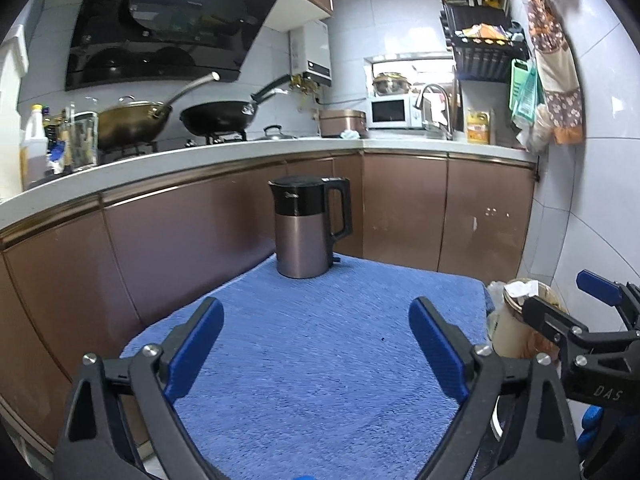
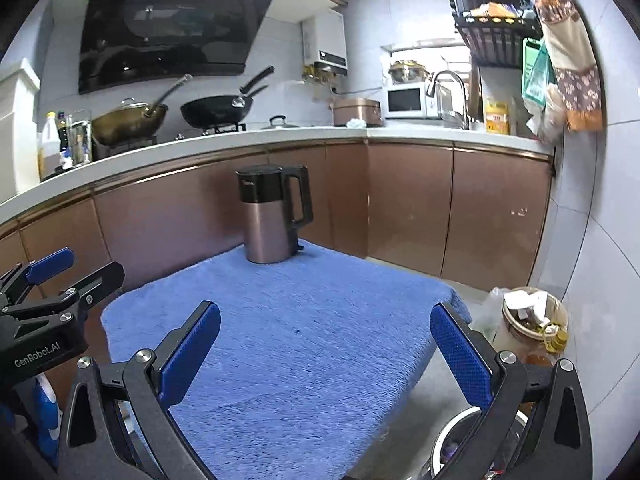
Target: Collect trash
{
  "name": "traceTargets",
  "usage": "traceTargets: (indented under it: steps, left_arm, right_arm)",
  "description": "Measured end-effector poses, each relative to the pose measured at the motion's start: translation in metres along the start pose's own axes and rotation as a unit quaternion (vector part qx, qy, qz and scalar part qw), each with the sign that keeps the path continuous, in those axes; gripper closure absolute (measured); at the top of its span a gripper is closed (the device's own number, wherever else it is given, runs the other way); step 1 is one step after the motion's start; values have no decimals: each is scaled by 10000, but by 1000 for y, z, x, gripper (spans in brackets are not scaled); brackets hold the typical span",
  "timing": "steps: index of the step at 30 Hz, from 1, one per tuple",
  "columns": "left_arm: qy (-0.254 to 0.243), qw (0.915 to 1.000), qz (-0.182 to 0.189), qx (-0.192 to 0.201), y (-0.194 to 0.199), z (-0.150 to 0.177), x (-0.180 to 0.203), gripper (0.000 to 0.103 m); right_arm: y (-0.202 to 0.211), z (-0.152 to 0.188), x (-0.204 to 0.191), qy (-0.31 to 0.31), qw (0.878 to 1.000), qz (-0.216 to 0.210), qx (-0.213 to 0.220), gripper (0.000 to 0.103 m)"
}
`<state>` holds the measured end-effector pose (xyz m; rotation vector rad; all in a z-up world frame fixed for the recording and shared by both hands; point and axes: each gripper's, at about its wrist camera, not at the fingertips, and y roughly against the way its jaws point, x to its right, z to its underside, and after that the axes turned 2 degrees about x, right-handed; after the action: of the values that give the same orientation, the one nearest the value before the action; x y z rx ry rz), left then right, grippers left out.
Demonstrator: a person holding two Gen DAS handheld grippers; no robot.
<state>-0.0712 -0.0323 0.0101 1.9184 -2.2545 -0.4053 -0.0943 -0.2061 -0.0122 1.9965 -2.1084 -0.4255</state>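
While the left gripper (image 1: pixel 316 344) hangs spread and empty over the blue towel (image 1: pixel 320 360), the kettle (image 1: pixel 308 226) stands ahead. In the right view, the right gripper (image 2: pixel 326 346) gapes too; trash fills the bin (image 2: pixel 534 312) beside the table, so a careless swing could topple it.

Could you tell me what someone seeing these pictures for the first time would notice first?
The eye lands on the electric kettle, standing upright and alone at the far end of a table covered in fluffy blue cloth. Framing it in the foreground, the left gripper and the right gripper both hang open and empty over the cloth. Beyond the table's right corner, on the floor, a bin brims with rubbish.
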Motion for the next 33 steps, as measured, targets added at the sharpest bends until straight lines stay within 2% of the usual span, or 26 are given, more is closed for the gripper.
traceTargets:
  steps: [5, 14, 21, 26, 33]
  left_arm:
    - [22, 9996, -241, 166, 22, 0, -5, 2]
    - [257, 9950, -792, 545, 48, 1, -24, 0]
    - [181, 9935, -937, 627, 58, 0, -27, 0]
    - [92, 9934, -913, 692, 65, -2, -25, 0]
    - [92, 9930, -868, 795, 72, -6, -24, 0]
  right_arm:
    - [17, -1, -5, 67, 9998, 18, 172, 0]
    - [54, -9, -22, 286, 9917, 976, 781, 0]
    - [82, -18, -33, 354, 9897, 931, 1025, 0]
    - [92, -21, -32, 209, 9903, 807, 1113, 0]
    - [95, -20, -28, 166, 9899, 860, 1118, 0]
